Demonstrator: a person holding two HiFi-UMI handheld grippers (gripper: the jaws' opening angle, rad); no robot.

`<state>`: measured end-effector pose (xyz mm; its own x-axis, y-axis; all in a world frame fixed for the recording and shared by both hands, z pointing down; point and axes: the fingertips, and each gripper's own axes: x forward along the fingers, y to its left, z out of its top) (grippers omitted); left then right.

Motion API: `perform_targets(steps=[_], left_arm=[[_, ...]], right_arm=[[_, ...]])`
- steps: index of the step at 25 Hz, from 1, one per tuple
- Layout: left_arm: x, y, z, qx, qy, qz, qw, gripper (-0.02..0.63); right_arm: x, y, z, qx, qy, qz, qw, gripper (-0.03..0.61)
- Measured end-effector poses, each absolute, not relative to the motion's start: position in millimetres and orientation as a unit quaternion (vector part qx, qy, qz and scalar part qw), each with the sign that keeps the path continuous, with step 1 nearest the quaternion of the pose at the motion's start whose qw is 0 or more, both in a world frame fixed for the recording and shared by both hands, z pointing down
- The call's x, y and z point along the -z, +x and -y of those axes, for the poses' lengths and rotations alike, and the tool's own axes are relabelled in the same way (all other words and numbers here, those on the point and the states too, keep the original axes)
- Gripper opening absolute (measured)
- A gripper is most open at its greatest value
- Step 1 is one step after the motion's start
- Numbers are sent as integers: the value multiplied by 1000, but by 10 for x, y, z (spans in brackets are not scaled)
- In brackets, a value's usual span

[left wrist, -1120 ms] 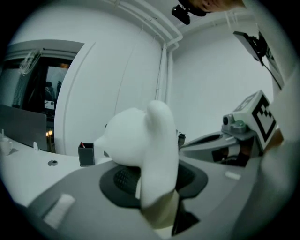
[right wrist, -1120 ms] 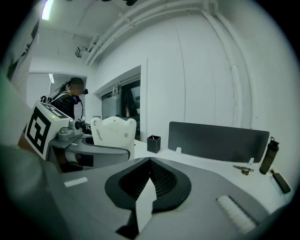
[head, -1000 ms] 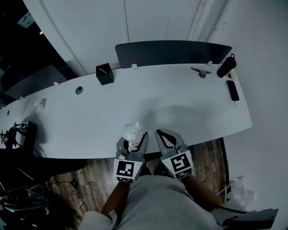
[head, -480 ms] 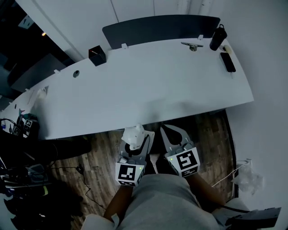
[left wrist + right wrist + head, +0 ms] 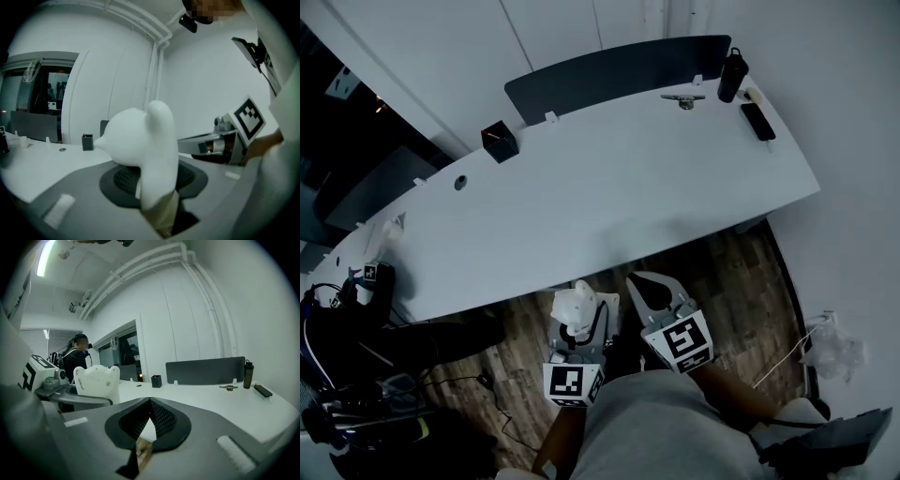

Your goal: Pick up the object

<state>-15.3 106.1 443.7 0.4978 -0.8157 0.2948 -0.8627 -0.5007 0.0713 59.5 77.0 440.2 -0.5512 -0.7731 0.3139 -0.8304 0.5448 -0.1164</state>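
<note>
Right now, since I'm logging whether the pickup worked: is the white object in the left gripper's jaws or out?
In. The left gripper is clamped on the white object, holding it over the floor, off the table.

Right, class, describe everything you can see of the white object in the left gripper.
The white object is a smooth, matte moulded piece, plastic by its look, with rounded lobes on top and small marks on one face. It stands upright, clamped between the jaws of the left gripper, which alone touch it, above the floor beside the table.
</note>
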Motion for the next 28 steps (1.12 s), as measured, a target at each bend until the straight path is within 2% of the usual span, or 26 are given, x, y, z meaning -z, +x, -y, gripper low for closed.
perform_targets(steps=[7,28], left_arm=[[-4169,-341,-931,-88,870,476,99,167],[-3974,-311,-738,-75,883,457,73,166]], right_arm=[[-4121,308,-694,-105,465,871,120,0],[-3971,343,-603,-86,484,863,116,0]])
